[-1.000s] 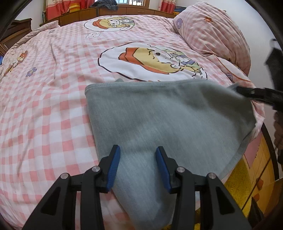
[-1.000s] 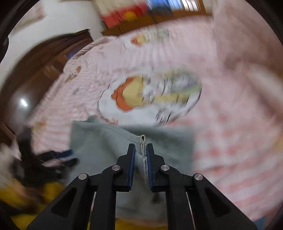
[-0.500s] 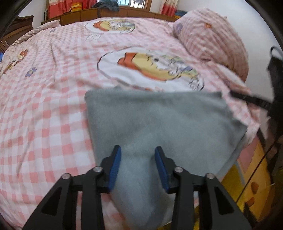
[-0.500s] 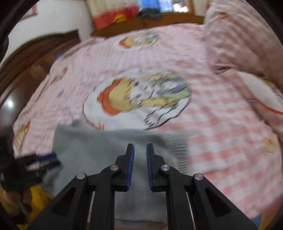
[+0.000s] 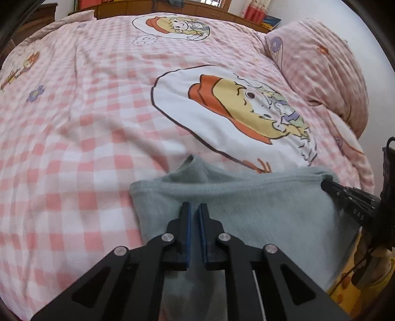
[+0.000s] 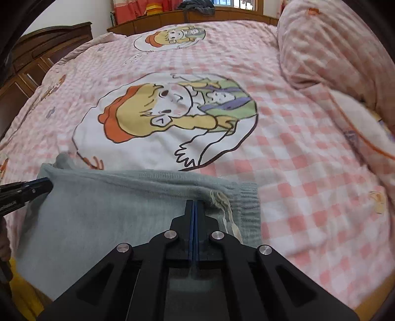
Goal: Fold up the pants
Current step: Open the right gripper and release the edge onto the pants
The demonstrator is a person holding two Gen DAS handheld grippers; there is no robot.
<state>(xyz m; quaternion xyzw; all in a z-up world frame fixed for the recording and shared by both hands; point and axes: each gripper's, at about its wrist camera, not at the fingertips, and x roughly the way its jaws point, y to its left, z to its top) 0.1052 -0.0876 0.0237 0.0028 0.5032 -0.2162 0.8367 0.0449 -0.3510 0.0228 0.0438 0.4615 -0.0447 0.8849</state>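
The grey pants lie folded at the near edge of the bed, on the pink checked duvet. The left gripper sits over their left part; its blue pads are almost together, a narrow gap stays between them, and I cannot tell if cloth is caught there. The right gripper has its jaws pressed together just beside the ribbed waistband and the pale drawstring; whether fabric is pinched is not clear. Beyond the pants there is a cartoon print, to the right a checked pillow, and far behind a wooden headboard.
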